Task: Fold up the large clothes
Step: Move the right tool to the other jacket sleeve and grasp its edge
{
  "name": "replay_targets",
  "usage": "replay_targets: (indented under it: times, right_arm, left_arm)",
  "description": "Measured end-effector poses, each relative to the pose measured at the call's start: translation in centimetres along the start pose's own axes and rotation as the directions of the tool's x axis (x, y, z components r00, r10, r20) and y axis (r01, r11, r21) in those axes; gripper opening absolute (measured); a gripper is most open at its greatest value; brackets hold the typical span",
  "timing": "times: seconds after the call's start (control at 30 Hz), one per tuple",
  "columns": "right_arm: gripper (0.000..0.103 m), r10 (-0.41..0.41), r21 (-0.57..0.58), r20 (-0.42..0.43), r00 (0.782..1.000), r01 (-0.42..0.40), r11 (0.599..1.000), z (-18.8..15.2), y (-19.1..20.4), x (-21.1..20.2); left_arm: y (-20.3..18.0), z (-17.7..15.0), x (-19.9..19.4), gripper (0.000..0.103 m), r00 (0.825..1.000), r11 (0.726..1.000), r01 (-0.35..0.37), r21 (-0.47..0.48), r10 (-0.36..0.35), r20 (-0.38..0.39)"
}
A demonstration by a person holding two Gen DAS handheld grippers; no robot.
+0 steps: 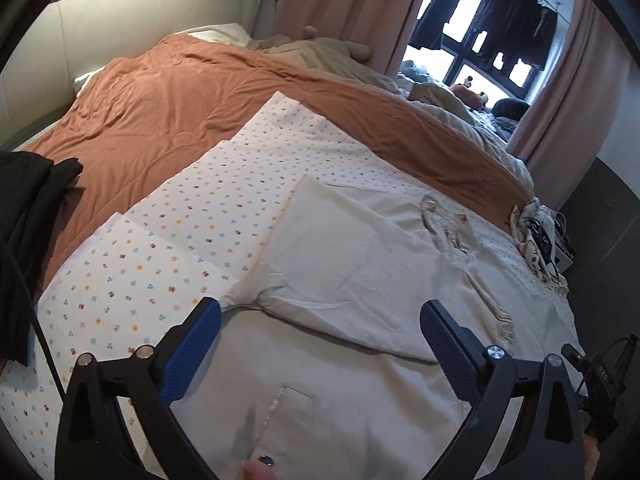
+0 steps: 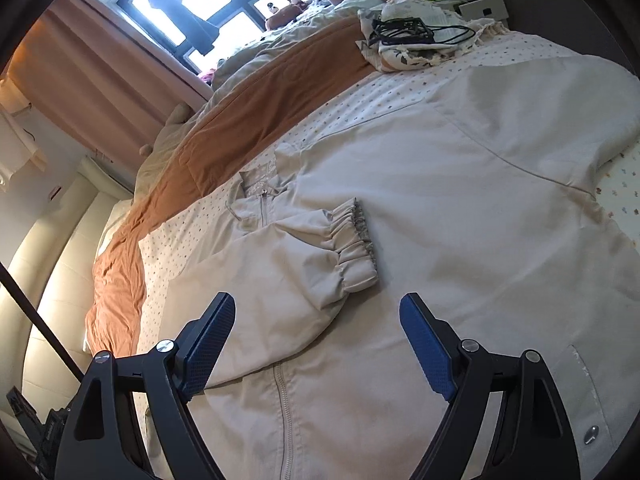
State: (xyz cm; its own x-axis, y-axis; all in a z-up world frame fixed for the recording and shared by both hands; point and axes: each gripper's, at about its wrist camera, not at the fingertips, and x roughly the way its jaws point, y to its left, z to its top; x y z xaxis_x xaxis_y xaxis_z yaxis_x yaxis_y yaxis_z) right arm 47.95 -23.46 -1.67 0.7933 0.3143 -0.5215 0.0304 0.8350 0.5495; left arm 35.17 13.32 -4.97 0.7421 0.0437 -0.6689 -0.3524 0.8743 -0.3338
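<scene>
I am looking along the left gripper, whose jaws are standing released and wide, nothing between the blue pads. Below them the cream jacket is lying flat on the bed, over a flower-dotted white sheet that is spreading out toward nine o'clock. One sleeve is lying folded across the jacket's body. At eleven o'clock a rust-orange duvet is covering the far bed, and at nine o'clock a black garment is hanging at the edge.

Through the right wrist view I am seeing the right gripper, its jaws also released, empty, hovering above the jacket. The folded sleeve's gathered cuff is resting at twelve o'clock just beyond the pads, apart from them. The zipper is running down at six o'clock. At one o'clock black cables are lying on a patterned cloth.
</scene>
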Motion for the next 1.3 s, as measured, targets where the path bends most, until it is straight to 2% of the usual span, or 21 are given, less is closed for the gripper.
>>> replay_targets:
  times: [0.1, 0.23, 0.4, 0.7, 0.87, 1.03, 1.23, 1.3]
  right_arm:
    - [0.083, -0.025, -0.035, 0.019, 1.0, 0.025, 0.999, -0.5, -0.6, -1.8]
    - [0.084, -0.069, -0.007, 0.033, 0.997, 0.07, 0.998, -0.6, -2.6, -4.1]
    - [0.084, -0.16, 0.005, 0.075, 0.984, 0.16, 0.987, 0.4, -5.6, -8.5]
    - [0.084, -0.274, 0.048, 0.166, 0.947, 0.269, 0.962, 2.3, -10.4, -17.5]
    - [0.083, -0.305, 0.072, 0.209, 0.929, 0.297, 0.952, 2.9, -12.6, -21.4]
    - [0.084, -0.301, 0.109, 0.212, 0.93, 0.284, 0.953, 3.5, -15.7, -22.0]
    - [0.083, -0.29, 0.146, 0.204, 0.935, 0.263, 0.954, 4.8, -19.5, -19.6]
    - [0.076, -0.281, 0.146, 0.196, 0.939, 0.256, 0.956, 5.5, -20.4, -18.3]
  left_arm:
    - [-2.4, -0.3, -1.5, 0.103, 0.996, 0.996, 0.088, 0.022, -0.088, 0.006]
    - [-5.0, -0.6, -2.5, 0.103, 0.993, 0.992, 0.103, 0.075, -0.106, 0.045]
    - [-5.8, -0.9, -3.2, 0.103, 0.979, 0.981, 0.194, 0.004, -0.194, 0.068]
    - [-9.5, -1.4, -3.9, 0.103, 0.969, 0.972, 0.229, 0.047, -0.232, 0.088]
    - [-11.7, -2.3, -3.2, 0.103, 0.972, 0.97, 0.222, 0.098, -0.228, 0.053]
    - [-13.8, -4.0, -1.7, 0.103, 0.973, 0.968, 0.228, 0.103, -0.23, 0.007]
    - [-17.2, -6.5, 0.0, 0.103, 0.976, 0.962, 0.192, 0.196, -0.208, 0.066]
    - [-18.3, -7.4, 1.6, 0.103, 0.975, 0.954, 0.212, 0.212, -0.221, 0.022]
